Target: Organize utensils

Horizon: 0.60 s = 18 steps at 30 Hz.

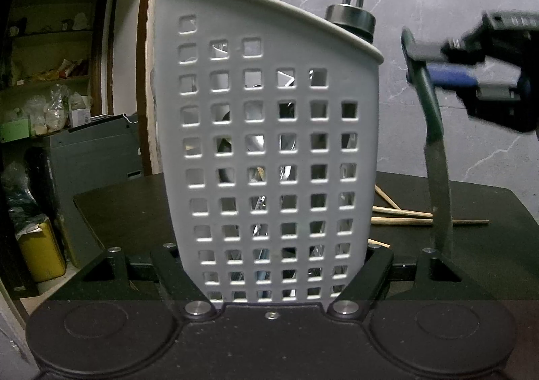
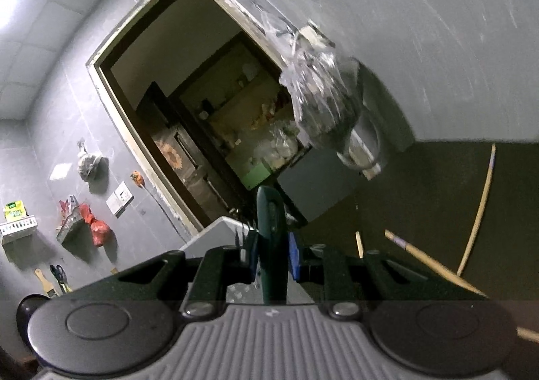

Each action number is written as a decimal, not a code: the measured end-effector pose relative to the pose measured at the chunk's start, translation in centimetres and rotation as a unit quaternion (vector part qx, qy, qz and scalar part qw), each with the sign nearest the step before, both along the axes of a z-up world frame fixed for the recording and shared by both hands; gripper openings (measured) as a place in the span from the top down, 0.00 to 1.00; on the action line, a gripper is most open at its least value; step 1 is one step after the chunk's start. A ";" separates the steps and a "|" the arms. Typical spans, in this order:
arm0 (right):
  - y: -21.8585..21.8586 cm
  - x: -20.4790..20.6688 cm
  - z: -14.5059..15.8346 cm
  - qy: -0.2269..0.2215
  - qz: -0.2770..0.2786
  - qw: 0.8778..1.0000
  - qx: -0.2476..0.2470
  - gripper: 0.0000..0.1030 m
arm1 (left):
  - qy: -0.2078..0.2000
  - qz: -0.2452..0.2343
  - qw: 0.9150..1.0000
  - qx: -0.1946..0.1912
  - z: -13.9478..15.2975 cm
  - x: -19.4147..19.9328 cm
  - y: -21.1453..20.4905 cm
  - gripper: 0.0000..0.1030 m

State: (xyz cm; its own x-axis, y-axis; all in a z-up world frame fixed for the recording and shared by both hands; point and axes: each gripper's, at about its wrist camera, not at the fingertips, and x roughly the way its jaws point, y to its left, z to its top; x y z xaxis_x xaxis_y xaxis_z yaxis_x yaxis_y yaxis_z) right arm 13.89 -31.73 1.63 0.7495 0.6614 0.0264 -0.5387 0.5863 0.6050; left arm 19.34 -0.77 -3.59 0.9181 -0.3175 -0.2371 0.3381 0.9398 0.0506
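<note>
Knife [image 1: 434, 144] in transit: the right gripper [image 1: 438, 66], its blue-padded jaws closed on the dark green handle near the top, carries the blade hanging point-down just right of the white perforated caddy [image 1: 269, 150]. The tip hangs in front of the dark tabletop [image 1: 488, 262], level with the lower part of the caddy wall, so a lift over the sloped rim looks necessary before the drop. The left gripper [image 1: 274, 279] brackets the caddy's base, its fingers [image 1: 178, 272] pressed against both sides, jaws wide and apparently steadying the holder. Inside the caddy, metal utensils glint through the square holes, and a dark capped item [image 1: 352, 17] pokes above the rim. Wooden chopsticks [image 1: 421, 221] lie loose on the table to the right of the caddy, behind the blade, not yet sorted.

From the right wrist view, the handle [image 2: 271, 235] sits squarely between the pads [image 2: 293, 255]. The knife looks stiff and moderately weighty, its steel slick and sharp; the handle is the sensible hold. The caddy appears light and tippable, which suits the low brace.
</note>
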 end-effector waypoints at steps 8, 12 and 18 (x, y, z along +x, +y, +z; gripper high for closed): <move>0.5 -0.5 5.2 -0.068 -0.019 0.997 -0.015 0.83 | 0.000 0.001 1.000 0.002 0.0 0.0 0.0 0.26; 1.7 0.0 8.1 -0.097 -0.012 0.995 -0.027 0.83 | 0.000 0.001 1.000 0.003 0.0 0.0 0.0 0.26; 4.0 1.1 9.5 -0.102 0.011 0.994 -0.045 0.85 | -0.001 0.000 1.000 0.003 0.0 0.1 -0.1 0.26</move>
State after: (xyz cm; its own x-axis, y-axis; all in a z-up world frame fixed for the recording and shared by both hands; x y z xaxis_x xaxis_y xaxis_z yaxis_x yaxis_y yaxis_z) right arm 14.98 -27.75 11.16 0.7207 0.6835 0.1159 -0.6574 0.6209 0.4269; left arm 19.39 -0.89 -3.58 0.9182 -0.3166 -0.2382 0.3387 0.9391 0.0576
